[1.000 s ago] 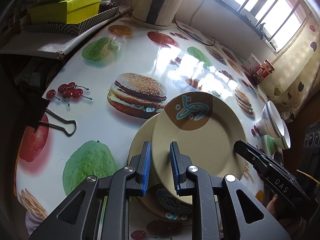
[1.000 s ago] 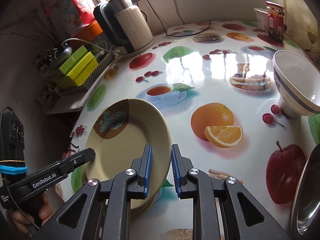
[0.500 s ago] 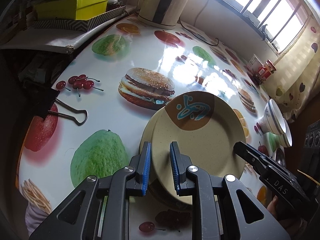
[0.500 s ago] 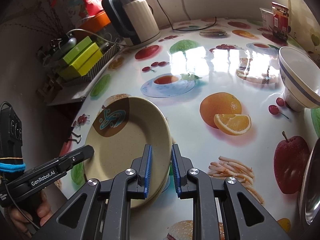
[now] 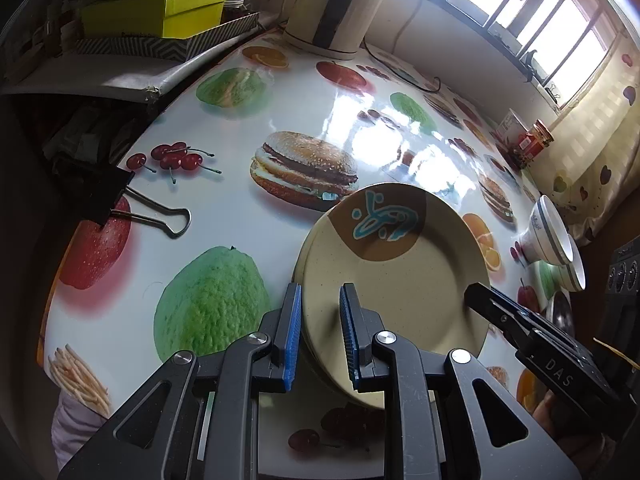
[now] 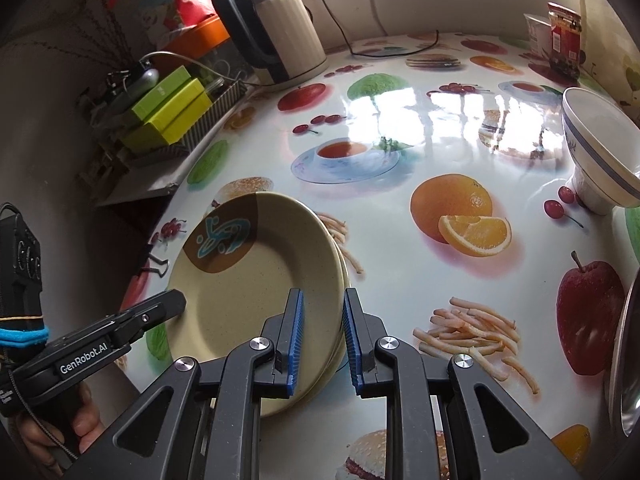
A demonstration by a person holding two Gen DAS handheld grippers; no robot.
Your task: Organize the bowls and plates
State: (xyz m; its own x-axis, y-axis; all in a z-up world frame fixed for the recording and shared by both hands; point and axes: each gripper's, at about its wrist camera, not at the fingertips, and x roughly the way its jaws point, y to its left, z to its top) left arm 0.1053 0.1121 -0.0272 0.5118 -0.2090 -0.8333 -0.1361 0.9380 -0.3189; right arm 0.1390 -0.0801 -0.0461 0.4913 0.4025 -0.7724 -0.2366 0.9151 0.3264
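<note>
Plates held from two sides over fruit-print worktop [image 5: 224,216].
Left gripper [image 5: 318,330] pinches near rim of beige plate [image 5: 400,280]; right gripper [image 6: 322,338] pinches the opposite rim of the same plate [image 6: 256,280]. A second matching plate edge shows just beneath it, also between the pads. Stacked white bowls [image 5: 554,236] sit well apart from plate, toward window side; binder clip [image 5: 132,204] lies beyond plate's other side.

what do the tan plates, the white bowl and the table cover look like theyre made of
Plates: matte speckled tan with a brown patch and blue print; likely melamine or glazed stoneware, can't tell which.
Bowl: glossy white with a blue band and a foot; looks like glazed ceramic or porcelain.
Table cover: printed with fruit and burgers, mirror-like window glare; probably glossy vinyl or oilcloth.
</note>
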